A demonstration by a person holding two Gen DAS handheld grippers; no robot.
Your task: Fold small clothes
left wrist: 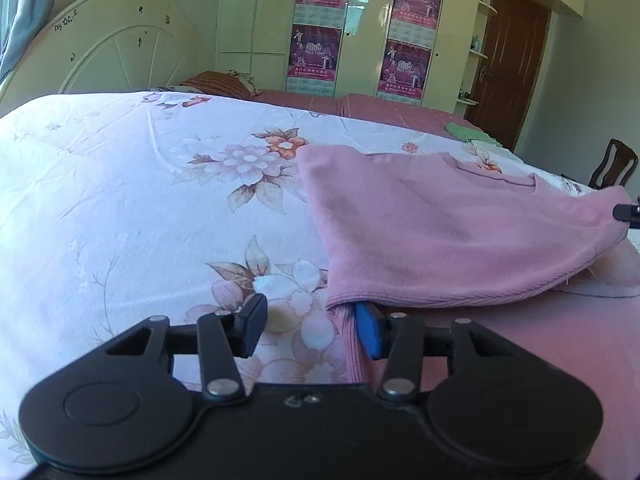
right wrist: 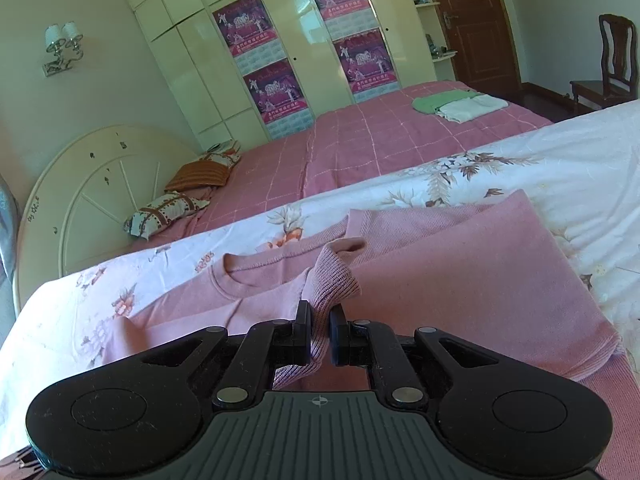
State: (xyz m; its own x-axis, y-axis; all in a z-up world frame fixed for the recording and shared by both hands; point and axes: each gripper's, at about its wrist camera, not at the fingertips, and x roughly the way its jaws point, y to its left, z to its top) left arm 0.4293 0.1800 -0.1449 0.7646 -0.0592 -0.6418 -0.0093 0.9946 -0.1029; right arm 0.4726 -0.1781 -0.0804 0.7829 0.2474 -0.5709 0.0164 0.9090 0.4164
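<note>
A pink knit sweater (left wrist: pixel 452 236) lies on the floral quilt (left wrist: pixel 140 200), partly folded over itself. My left gripper (left wrist: pixel 310 330) is open at the sweater's left edge, its right finger (left wrist: pixel 370 334) tucked under the folded hem, its left finger (left wrist: pixel 252 328) over the quilt. In the right wrist view the sweater (right wrist: pixel 460 280) spreads ahead, neckline to the left. My right gripper (right wrist: pixel 320 334) is shut on the sweater's ribbed cuff (right wrist: pixel 330 280), which stands up between the pads. The right gripper's tip also shows at the far right of the left wrist view (left wrist: pixel 628 212).
The floral quilt (right wrist: pixel 560 176) lies on a bed with a pink checked sheet (right wrist: pixel 380 140). Folded green and white clothes (right wrist: pixel 460 106) sit at its far end. Pillows (right wrist: pixel 188 192) and a white headboard (right wrist: pixel 80 200) are at the left. A wooden chair (right wrist: pixel 612 64) stands at the right.
</note>
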